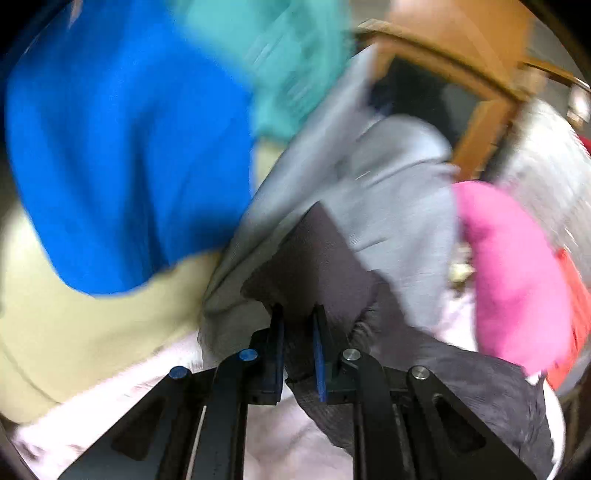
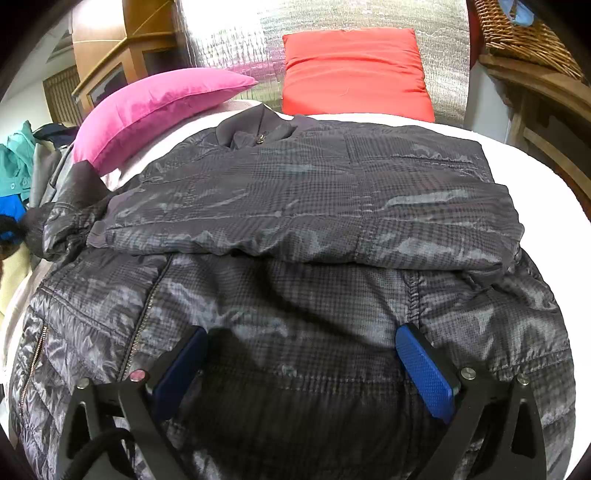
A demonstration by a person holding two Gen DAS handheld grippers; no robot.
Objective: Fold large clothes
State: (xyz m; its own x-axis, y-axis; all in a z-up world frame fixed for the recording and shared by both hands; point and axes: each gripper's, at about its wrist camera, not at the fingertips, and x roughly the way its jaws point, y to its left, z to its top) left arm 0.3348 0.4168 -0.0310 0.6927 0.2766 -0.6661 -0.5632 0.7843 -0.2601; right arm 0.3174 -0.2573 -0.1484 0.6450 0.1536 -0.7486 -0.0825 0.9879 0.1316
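A dark grey checked puffer jacket (image 2: 295,192) lies front-up on the white bed (image 2: 535,177), collar toward the pillows, with one sleeve folded across its chest. The other sleeve (image 2: 70,210) trails off the jacket's left side. In the blurred left wrist view my left gripper (image 1: 298,325) is shut on that sleeve's dark ribbed cuff (image 1: 321,258), which stands up between the blue pads. My right gripper (image 2: 301,332) hovers open and wide just over the jacket's lower body, nothing between its fingers.
A pink pillow (image 2: 155,107) and a red pillow (image 2: 354,70) lean at the bed's head. Blue (image 1: 129,147), teal (image 1: 288,55), grey (image 1: 369,177) and beige (image 1: 92,332) clothes are heaped left of the jacket. A wooden cabinet (image 2: 110,44) stands far left, a wicker basket (image 2: 524,33) on a stand right.
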